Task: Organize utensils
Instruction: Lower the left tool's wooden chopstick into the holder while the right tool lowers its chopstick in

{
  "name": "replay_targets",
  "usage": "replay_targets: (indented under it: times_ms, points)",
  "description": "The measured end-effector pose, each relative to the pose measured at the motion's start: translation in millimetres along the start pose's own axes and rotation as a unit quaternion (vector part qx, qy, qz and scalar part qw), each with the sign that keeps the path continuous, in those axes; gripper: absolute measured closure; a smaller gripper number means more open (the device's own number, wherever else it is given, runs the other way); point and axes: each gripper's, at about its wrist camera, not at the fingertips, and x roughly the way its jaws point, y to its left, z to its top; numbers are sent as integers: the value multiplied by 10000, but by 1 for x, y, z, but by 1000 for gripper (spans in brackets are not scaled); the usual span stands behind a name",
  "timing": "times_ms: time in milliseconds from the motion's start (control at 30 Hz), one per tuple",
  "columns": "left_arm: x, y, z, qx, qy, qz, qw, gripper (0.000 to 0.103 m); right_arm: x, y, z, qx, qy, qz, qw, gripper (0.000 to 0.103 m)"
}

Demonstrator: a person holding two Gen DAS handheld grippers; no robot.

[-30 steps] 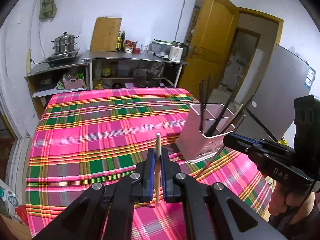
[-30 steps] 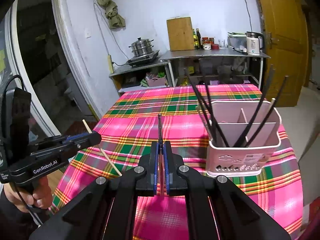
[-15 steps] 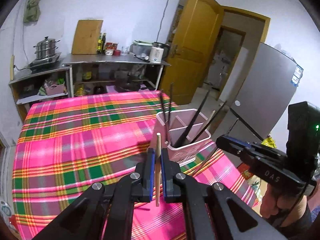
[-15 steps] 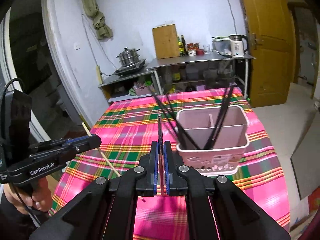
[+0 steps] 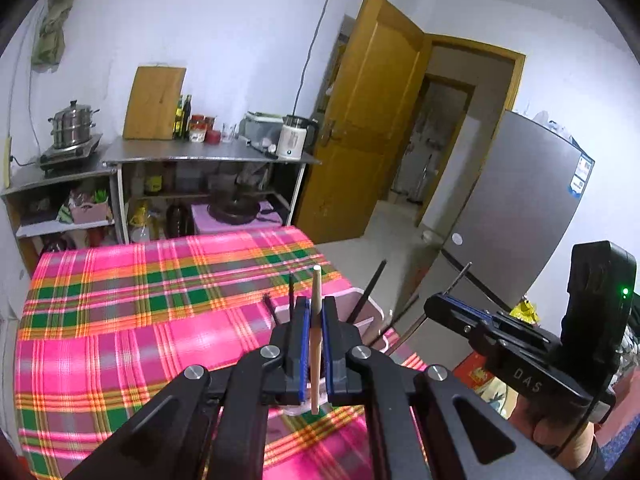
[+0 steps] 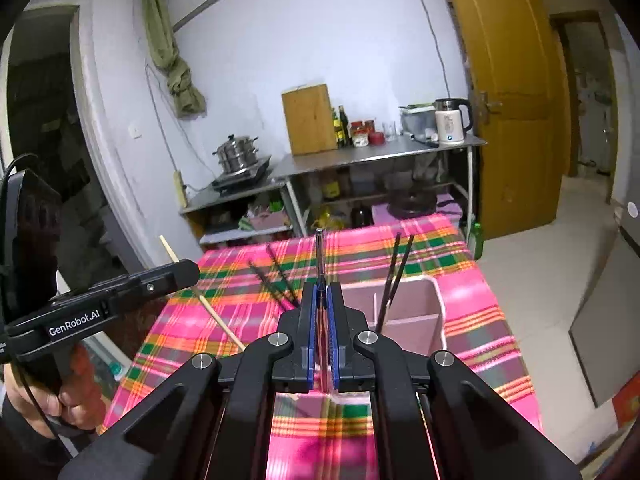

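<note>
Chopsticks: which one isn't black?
The pale wooden chopstick clamped upright in the left gripper. The one in the right gripper and those in the pink plastic holder are all black.

White walls (image 6: 352, 40), wooden door (image 5: 376, 120) open, steel counter (image 5: 208, 156), grey fridge (image 5: 520, 216).

White letters "GenRobot.AI" run along the side of the left claw (image 6: 182, 272). The right claw (image 5: 440, 308) bears "DAS". The fridge sticker (image 5: 581, 174) is unreadable.
</note>
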Motion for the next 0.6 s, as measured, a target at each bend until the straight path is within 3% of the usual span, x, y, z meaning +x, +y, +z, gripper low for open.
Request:
replay_targets:
  times_ms: [267, 600]
  points:
    - [27, -5, 19, 158, -97, 136, 9997, 98, 16, -5, 17, -55, -117, -104, 9999, 98]
    - [66, 3, 5, 156, 119, 150, 9997, 97, 53, -6, 2, -214, 135, -275, 9993, 98]
